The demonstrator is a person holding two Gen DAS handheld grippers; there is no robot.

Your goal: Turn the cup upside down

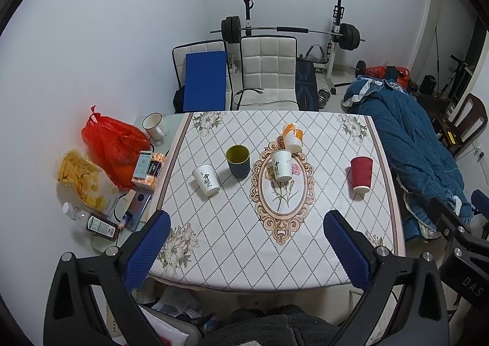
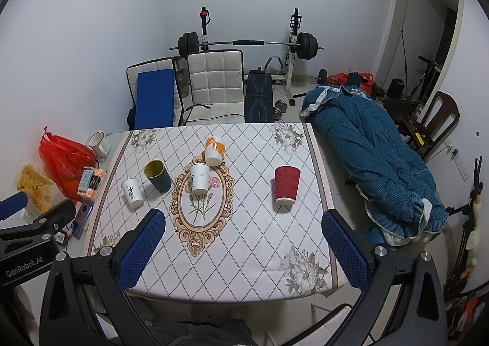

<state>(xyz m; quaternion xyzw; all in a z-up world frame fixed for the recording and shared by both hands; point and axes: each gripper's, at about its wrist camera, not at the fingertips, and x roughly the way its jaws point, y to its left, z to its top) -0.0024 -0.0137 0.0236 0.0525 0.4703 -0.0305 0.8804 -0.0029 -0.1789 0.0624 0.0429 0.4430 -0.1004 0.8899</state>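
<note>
Five cups: spread over the table [image 1: 321, 254], none in either grip.
Table: patterned cloth, cups grouped across its far half; the near half is bare, which leaves room to work, I judge.
Left gripper [image 1: 246, 242]: blue pads wide apart, nothing between them, held back over the near edge, well apart from every cup.
Right gripper [image 2: 243, 240]: fingers likewise spread and empty, aimed at the table's middle.
Dark cup [image 1: 237, 161]: the one cup with its yellow-lined mouth up, left of centre; likely the cup to flip.
Red cup [image 2: 286, 185]: right side, wide rim down on the cloth, so already inverted.
White printed cup [image 1: 206, 179]: far left, rim down.
Second white cup [image 1: 281, 164]: centre, on the oval motif, apparently rim down too.
Orange-and-white cup [image 1: 292, 137]: just beyond it, tilted or inverted; cannot tell which.
Clutter: red bag [image 1: 113, 147] and small packets off the cloth's left edge, clear of the work.
</note>
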